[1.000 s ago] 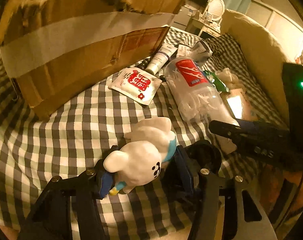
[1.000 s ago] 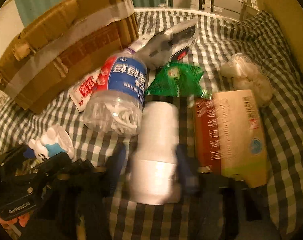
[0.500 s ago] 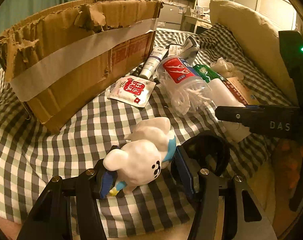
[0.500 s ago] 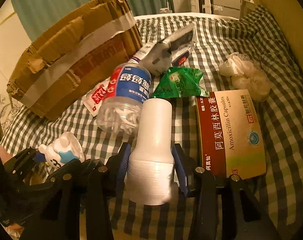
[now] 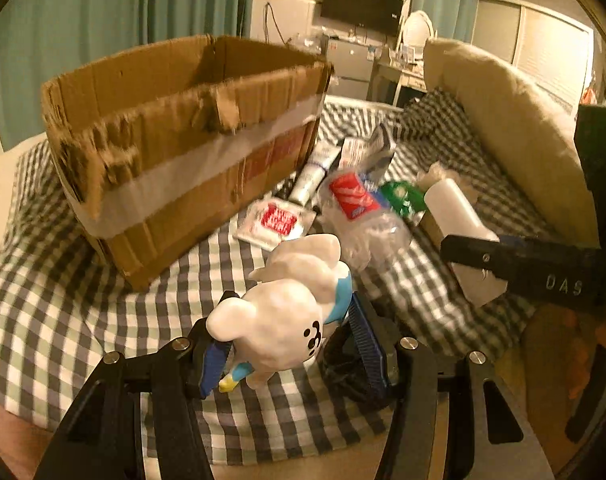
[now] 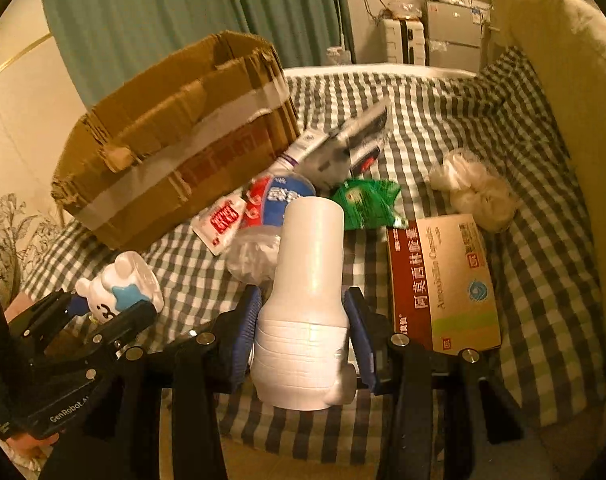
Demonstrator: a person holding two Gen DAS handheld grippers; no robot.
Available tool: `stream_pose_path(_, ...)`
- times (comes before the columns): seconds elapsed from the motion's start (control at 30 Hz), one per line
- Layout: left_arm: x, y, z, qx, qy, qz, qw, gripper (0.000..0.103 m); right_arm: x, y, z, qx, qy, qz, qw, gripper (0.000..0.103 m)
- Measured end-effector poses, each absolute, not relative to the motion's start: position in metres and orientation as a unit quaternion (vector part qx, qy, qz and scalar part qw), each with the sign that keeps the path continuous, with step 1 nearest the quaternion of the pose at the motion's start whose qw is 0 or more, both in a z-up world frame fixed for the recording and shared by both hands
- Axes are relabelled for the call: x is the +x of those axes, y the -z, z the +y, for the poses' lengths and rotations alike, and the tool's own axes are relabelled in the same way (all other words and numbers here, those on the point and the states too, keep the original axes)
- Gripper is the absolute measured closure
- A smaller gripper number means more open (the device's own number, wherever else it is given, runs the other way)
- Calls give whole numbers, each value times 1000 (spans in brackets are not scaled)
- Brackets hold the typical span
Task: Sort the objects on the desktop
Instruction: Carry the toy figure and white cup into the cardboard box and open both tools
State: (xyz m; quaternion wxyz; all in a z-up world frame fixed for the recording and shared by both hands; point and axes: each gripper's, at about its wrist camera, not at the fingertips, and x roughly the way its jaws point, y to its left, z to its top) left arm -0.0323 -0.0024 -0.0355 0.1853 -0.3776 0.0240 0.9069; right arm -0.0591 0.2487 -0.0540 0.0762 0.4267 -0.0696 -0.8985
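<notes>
- Since the earlier frames both grippers have risen: the cardboard box (image 5: 191,148) then loomed over the left wrist camera with only its taped wall showing, whereas its open top is in view now. The clutter on the checked cloth (image 5: 63,312) sits lower and farther off, and none of it seems to have shifted.
- The left gripper (image 5: 291,344) is clamped on the white figurine (image 5: 287,304), pads on both flanks, carried clear of the cloth. The box mouth lies toward 11 o'clock from it.
- The right gripper (image 6: 303,336) is closed around the white bottle (image 6: 307,300) at its wide ribbed base, neck pointing to 12 o'clock.
- The figurine looks hard, glossy and rounded, so probably light but slippery and chippable; its waist is likely the safest hold.
- The bottle looks like stiff, light plastic; the ribs should help grip.
- Still on the cloth: a clear bottle (image 6: 263,232) at 11 o'clock from the white one, a green packet (image 6: 367,204) at 1, the medicine carton (image 6: 443,280) at 3.
</notes>
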Motion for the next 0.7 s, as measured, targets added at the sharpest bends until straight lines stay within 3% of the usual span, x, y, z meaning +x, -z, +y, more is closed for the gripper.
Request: stream_pose_path(0.7, -71, -91, -51, -275, -955, -35, 109, 46, -107, -47, 185, 326, 920, -82, 203, 60)
